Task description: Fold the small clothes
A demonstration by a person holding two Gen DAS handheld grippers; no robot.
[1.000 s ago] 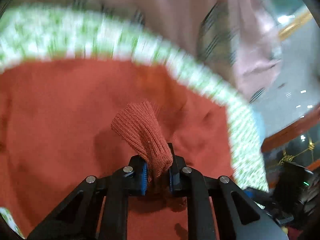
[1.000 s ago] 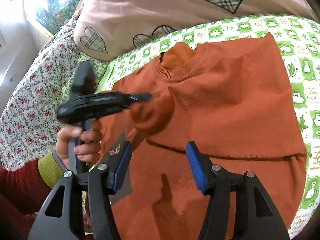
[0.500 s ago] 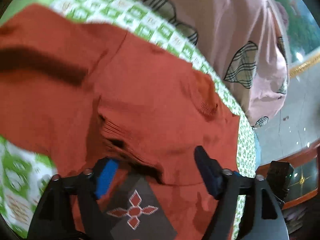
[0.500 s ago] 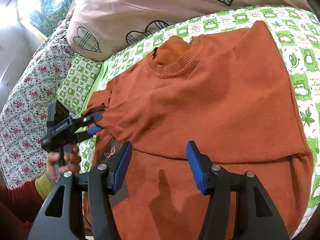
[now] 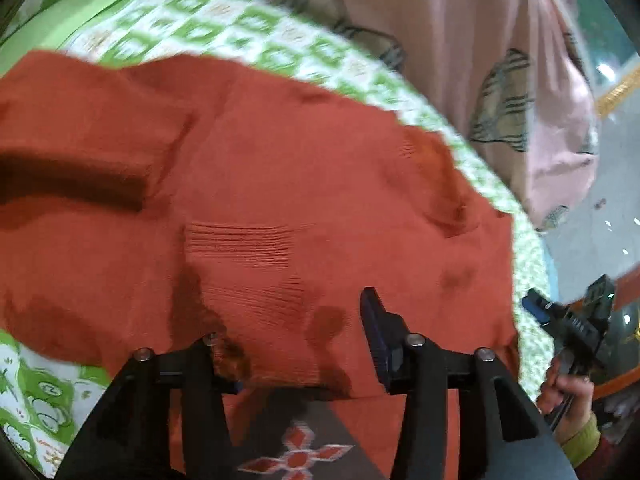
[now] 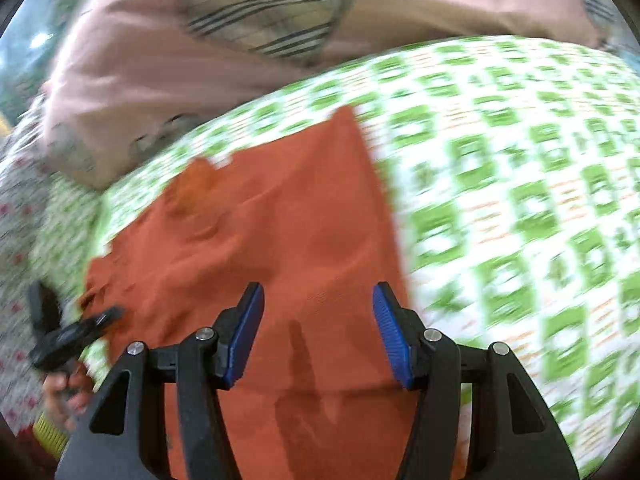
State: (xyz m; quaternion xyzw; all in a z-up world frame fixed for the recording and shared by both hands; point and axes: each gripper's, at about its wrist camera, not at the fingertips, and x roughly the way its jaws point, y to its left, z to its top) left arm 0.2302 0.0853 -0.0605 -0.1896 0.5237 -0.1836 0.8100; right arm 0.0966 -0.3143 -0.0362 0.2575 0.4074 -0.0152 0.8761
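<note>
An orange knit sweater [image 5: 288, 184] lies flat on a green-and-white patterned sheet [image 5: 208, 24], its sleeves folded across the body. My left gripper [image 5: 292, 344] is open just above the sweater's lower part; the left fingertip is partly hidden by a fold. A dark patch with an orange cross [image 5: 296, 448] shows below it. In the right wrist view the sweater [image 6: 280, 232] fills the centre and my right gripper [image 6: 318, 332] is open and empty above its right side. The left gripper [image 6: 68, 332] shows there at the sweater's left edge. The right gripper [image 5: 568, 320] shows at the right of the left wrist view.
A pink pillow with plaid hearts [image 6: 240, 40] lies behind the sweater; it also shows in the left wrist view [image 5: 480, 60]. A floral fabric [image 6: 20, 208] is at the far left. The sheet [image 6: 520, 200] stretches to the right of the sweater.
My left gripper let go of the sleeve cuff, opened and pulled back toward the sweater's lower edge. My right gripper swung right, toward the sweater's right side. Both views are blurred by motion.
</note>
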